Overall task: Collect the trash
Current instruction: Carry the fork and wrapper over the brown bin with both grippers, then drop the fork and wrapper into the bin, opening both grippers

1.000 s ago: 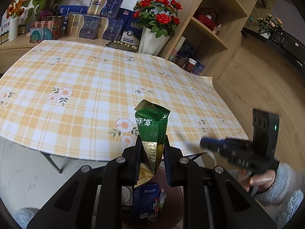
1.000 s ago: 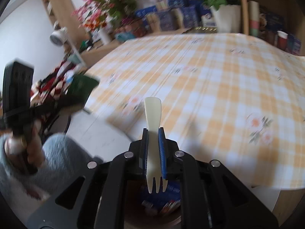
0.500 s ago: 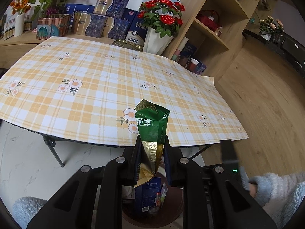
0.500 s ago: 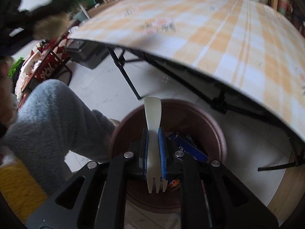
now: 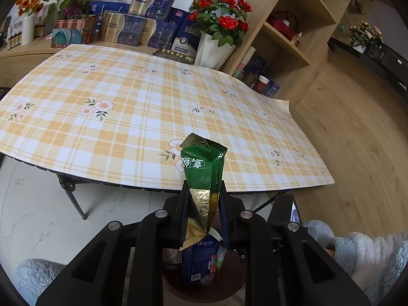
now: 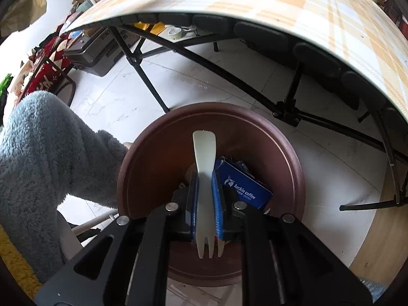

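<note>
Green and gold foil fills the middle of the left wrist view: a crumpled snack bag (image 5: 202, 178) is pinched between the two fingers of the left gripper (image 5: 202, 211). Its long axis runs along the fingers, the green printed end pointing forward and up past the fingertips, the gold end trailing back toward the camera. Behind it spreads the table (image 5: 127, 117) under a yellow plaid cloth with small flowers, its near edge just past the bag. Below the fingers sits a brown bin (image 5: 204, 285) holding a blue box (image 5: 197, 262).

From the right wrist view, the right gripper (image 6: 206, 199) is pressed tight on a pale plastic fork (image 6: 205, 178). The fork lies lengthwise between the blue pads, handle pointing forward and away, tines toward the camera. It hangs directly over the open mouth of the brown bin (image 6: 153, 158), where the blue coffee box (image 6: 242, 188) lies just right of the handle. The table's edge (image 6: 293, 12) arches above, black folding legs beneath.
</note>
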Tool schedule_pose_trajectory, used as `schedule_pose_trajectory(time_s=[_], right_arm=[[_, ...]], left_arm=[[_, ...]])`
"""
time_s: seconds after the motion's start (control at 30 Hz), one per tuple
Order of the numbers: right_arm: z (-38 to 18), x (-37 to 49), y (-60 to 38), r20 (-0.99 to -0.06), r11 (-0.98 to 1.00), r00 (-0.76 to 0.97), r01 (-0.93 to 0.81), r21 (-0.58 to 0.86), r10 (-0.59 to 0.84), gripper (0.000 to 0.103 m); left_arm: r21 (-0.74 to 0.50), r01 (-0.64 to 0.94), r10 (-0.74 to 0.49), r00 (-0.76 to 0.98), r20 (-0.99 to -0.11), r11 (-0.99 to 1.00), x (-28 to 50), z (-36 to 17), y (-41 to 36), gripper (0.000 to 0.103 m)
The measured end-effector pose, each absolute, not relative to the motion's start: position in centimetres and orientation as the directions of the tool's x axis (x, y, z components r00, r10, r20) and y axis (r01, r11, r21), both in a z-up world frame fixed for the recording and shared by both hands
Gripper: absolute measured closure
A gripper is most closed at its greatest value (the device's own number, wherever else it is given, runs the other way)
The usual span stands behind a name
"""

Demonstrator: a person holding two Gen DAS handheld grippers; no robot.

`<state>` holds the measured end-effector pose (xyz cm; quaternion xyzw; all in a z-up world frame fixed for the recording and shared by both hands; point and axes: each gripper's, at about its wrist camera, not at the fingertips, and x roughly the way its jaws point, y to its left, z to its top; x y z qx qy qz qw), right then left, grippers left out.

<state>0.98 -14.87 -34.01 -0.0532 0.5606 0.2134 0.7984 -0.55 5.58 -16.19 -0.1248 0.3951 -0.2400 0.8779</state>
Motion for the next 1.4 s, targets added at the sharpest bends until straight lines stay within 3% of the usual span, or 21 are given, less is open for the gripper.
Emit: schedule_pose_trajectory(time_s=[0.03, 0.07, 0.1, 0.17, 0.3, 0.47, 0.67, 0.83, 1.07, 1.4], right_arm=[[-33.9, 0.9, -14.8, -0.917, 0.903, 0.282, -0.403, 0.152, 0.281, 0.083], [-33.7, 0.9, -14.8, -0.914, 0.903, 0.293, -0.404, 0.149, 0.281, 0.062], [-33.2, 0.7, -14.8, -0.905, 0.902, 0.312, -0.406, 0.149, 0.29, 0.051], [-32.5, 0.7, -14.8, -0.893, 0.902, 0.337, -0.406, 0.147, 0.297, 0.049], [-30.2, 0.5, -15.5, -0.858, 0.91, 0.405, -0.384, 0.155, 0.317, 0.022], [-26.3, -0.8, -17.2, -0.781, 0.927, 0.556, -0.366, 0.078, 0.285, 0.006], [-23.4, -2.2, -20.5, -0.667, 0.956, 0.72, -0.29, -0.038, 0.192, 0.006], [-22.7, -3.9, -24.4, -0.565, 0.992, 0.825, -0.089, -0.089, 0.023, 0.006], [-23.8, -3.0, -27.9, -0.585, 0.995, 0.805, 0.1, -0.027, -0.097, 0.006], [-24.7, -2.9, -27.3, -0.608, 0.993, 0.785, 0.108, -0.05, -0.116, 0.006]], left_arm=[[-0.407, 0.325, -0.52, 0.572, -0.635, 0.854, -0.5, -16.2, 5.5, 0.083], [-0.405, 0.327, -0.52, 0.571, -0.636, 0.854, -0.6, -16.2, 5.4, 0.083], [-0.403, 0.328, -0.519, 0.57, -0.637, 0.854, -0.6, -16.2, 5.4, 0.082], [-0.401, 0.328, -0.518, 0.57, -0.638, 0.855, -0.6, -16.2, 5.3, 0.083], [-0.398, 0.331, -0.518, 0.569, -0.639, 0.855, -0.6, -16.3, 5.3, 0.082], [-0.374, 0.353, -0.514, 0.558, -0.651, 0.857, -0.7, -16.7, 4.6, 0.082], [-0.306, 0.439, -0.521, 0.541, -0.66, 0.845, -1.1, -17.5, 2.4, 0.082], [-0.235, 0.521, -0.523, 0.517, -0.678, 0.821, -1.5, -19.0, 0.1, 0.082], [-0.12, 0.622, -0.494, 0.474, -0.729, 0.774, -2.1, -22.7, -3.3, 0.082], [-0.075, 0.663, -0.369, 0.316, -0.874, 0.745, -1.3, -28.8, -5.9, 0.082]])
